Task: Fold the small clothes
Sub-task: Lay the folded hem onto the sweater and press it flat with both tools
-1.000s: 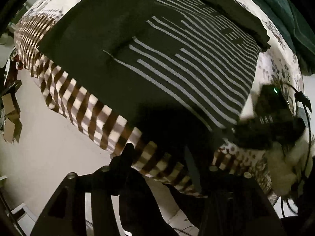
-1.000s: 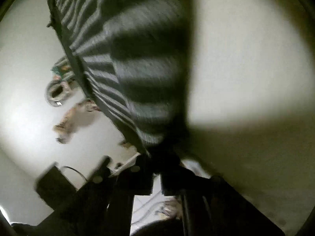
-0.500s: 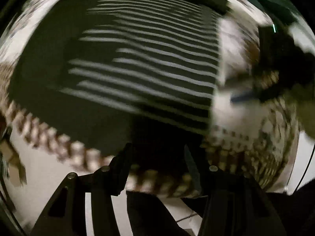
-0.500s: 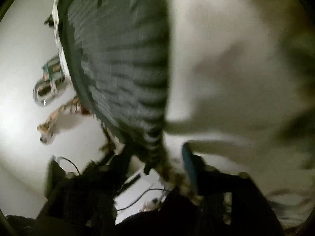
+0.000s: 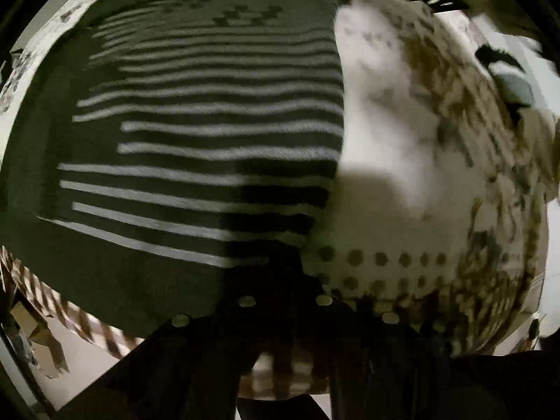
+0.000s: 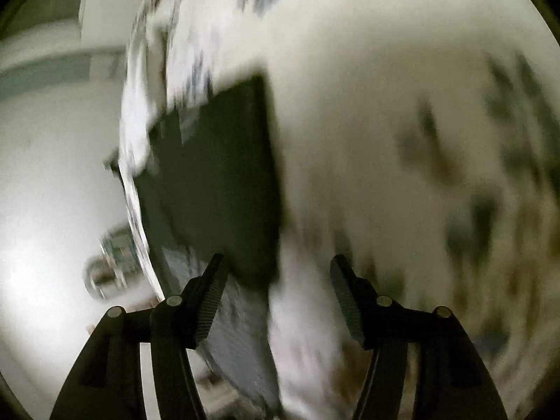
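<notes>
A dark garment with grey stripes point(image 5: 210, 133) lies flat on a patterned white bedcover point(image 5: 402, 140). In the left wrist view my left gripper point(image 5: 283, 280) sits low at the garment's near right corner; its fingers are lost in dark shadow, so its state is unclear. In the right wrist view my right gripper point(image 6: 278, 280) is open and empty, its ribbed fingers point(image 6: 210, 297) spread either side of the garment's near corner point(image 6: 217, 182), which lies on the bedcover point(image 6: 385, 122). The view is blurred.
The bed's edge has a brown striped border point(image 5: 70, 311), with pale floor point(image 5: 80, 357) below it. In the right wrist view the floor point(image 6: 52, 175) lies to the left, with a blurred small object point(image 6: 108, 266) on it.
My right gripper has let go of the striped garment and opened; the garment has dropped flat onto the bed. My left gripper has moved in over the garment's near right corner.
</notes>
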The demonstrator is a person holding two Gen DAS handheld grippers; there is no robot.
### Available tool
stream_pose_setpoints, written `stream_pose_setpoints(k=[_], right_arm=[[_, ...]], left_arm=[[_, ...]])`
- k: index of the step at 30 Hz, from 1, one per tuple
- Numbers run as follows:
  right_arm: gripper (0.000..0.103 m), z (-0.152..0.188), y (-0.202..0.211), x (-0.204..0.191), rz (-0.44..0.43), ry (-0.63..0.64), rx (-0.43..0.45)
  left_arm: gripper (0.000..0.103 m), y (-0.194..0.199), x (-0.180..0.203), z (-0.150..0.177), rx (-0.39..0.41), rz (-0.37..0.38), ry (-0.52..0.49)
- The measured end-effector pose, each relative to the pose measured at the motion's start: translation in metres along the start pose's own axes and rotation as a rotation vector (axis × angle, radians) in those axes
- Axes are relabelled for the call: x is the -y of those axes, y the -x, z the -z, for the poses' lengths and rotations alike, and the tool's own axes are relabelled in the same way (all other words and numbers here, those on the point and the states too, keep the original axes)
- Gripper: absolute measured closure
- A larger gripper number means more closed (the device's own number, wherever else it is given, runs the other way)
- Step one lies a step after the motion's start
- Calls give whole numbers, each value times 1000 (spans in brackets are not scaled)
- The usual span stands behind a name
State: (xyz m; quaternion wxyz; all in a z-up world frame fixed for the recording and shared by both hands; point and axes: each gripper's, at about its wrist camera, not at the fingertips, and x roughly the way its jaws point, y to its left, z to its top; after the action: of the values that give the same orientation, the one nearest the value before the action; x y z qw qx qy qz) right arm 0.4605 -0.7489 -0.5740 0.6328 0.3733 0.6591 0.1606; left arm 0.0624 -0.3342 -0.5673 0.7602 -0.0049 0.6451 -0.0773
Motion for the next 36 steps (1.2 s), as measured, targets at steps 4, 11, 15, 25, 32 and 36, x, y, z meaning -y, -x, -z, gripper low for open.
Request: stream_pose_setpoints(k=[4, 11, 15, 25, 32, 36], right_arm=[[40, -73, -35, -4, -76, -96, 42], [97, -84, -81, -41, 9, -44, 1], [97, -71, -63, -90, 100, 19, 34], [98, -11, -99, -341, 298, 244, 40], [98, -5, -242, -497, 513, 314, 52], [98, -5, -348, -544, 662, 397, 39]], left_arm=[[100, 27, -14, -5, 32, 15, 21], [100, 75, -43, -15, 86, 14, 67], [100, 101, -70, -20, 128, 47, 125], [100, 150, -193, -21, 238, 128, 296], [100, 137, -329, -9, 292, 202, 486], [101, 111, -385, -7, 303, 229, 553]])
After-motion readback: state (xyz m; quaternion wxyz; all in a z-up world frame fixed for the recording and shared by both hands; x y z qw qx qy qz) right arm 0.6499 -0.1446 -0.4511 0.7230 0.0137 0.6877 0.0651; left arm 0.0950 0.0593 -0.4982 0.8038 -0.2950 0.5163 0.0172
